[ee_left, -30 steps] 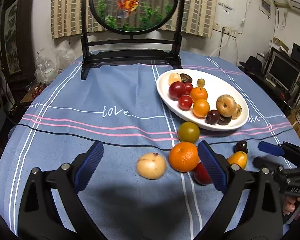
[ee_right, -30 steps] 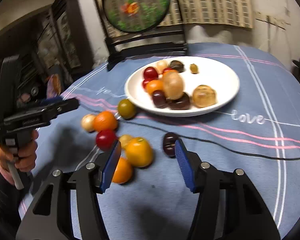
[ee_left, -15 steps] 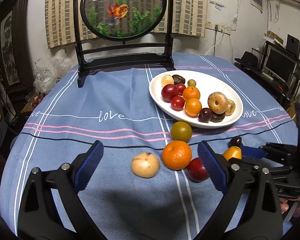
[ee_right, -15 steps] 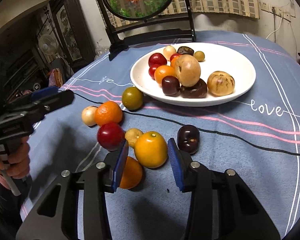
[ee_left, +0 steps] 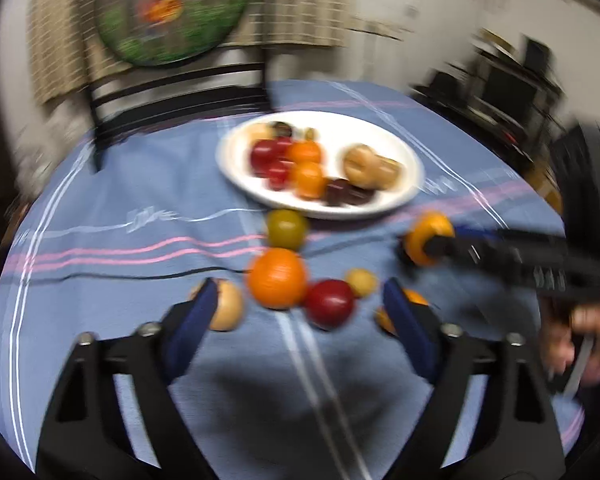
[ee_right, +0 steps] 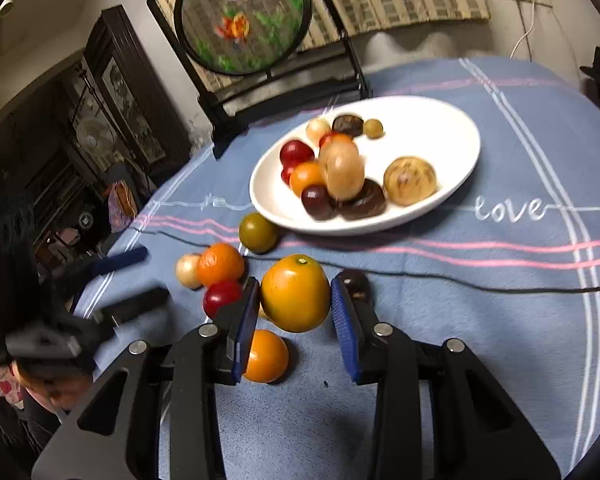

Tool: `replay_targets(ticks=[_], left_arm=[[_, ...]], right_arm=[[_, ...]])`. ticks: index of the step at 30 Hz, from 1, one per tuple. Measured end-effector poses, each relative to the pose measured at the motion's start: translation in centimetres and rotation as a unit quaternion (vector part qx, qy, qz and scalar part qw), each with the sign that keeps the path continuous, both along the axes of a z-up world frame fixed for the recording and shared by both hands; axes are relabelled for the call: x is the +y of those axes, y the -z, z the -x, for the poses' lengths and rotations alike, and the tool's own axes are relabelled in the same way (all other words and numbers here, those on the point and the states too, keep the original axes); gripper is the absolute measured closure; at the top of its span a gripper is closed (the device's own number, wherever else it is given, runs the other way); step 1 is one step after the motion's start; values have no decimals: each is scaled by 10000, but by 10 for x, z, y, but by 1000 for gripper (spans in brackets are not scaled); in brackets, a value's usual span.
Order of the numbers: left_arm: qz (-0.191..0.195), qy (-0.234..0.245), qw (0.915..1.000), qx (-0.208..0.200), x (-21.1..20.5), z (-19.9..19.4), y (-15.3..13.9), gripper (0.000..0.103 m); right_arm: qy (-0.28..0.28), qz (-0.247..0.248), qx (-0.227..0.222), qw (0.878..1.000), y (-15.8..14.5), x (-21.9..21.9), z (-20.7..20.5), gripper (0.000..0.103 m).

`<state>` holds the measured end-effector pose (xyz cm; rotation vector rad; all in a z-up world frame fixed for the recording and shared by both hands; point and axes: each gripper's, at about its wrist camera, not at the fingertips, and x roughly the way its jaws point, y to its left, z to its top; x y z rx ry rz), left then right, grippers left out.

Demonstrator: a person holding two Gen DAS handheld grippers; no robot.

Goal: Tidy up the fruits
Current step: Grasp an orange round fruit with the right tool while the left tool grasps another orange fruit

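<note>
My right gripper [ee_right: 295,300] is shut on a yellow-orange fruit [ee_right: 295,298] and holds it above the blue cloth; it also shows in the blurred left wrist view [ee_left: 424,242]. A white plate [ee_right: 452,120] holds several fruits. Loose on the cloth lie a green fruit [ee_right: 258,232], an orange [ee_right: 220,264], a red fruit [ee_right: 222,298], a pale fruit [ee_right: 187,270], a dark plum [ee_right: 356,282] and another orange fruit [ee_right: 266,356]. My left gripper [ee_left: 296,308] is open and empty, just before the orange [ee_left: 277,277] and red fruit [ee_left: 330,309].
A round fish-painting screen on a black stand [ee_right: 246,20] stands at the table's far edge. The table is round, with a blue striped cloth [ee_right: 500,320]. Dark furniture stands to the left, off the table.
My right gripper has closed on the yellow-orange fruit and lifted it off the cloth. My left gripper has swung quickly right and forward, still open.
</note>
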<state>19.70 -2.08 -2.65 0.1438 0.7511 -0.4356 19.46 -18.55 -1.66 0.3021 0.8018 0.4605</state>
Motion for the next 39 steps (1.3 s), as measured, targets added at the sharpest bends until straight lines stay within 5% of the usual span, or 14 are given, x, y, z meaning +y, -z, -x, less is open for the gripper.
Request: replay_targets(ticks=[3, 11, 39], left_arm=[[-38, 497, 9987, 80, -19, 10, 6, 47], [-302, 1118, 9932, 94, -57, 24, 24, 64], [-789, 552, 9954, -24, -82, -4, 43, 65]], right_arm=[[84, 61, -119, 9999, -6, -4, 3, 66], [168, 11, -91, 9998, -6, -9, -1, 66], [247, -109, -52, 9996, -10, -15, 3, 66]])
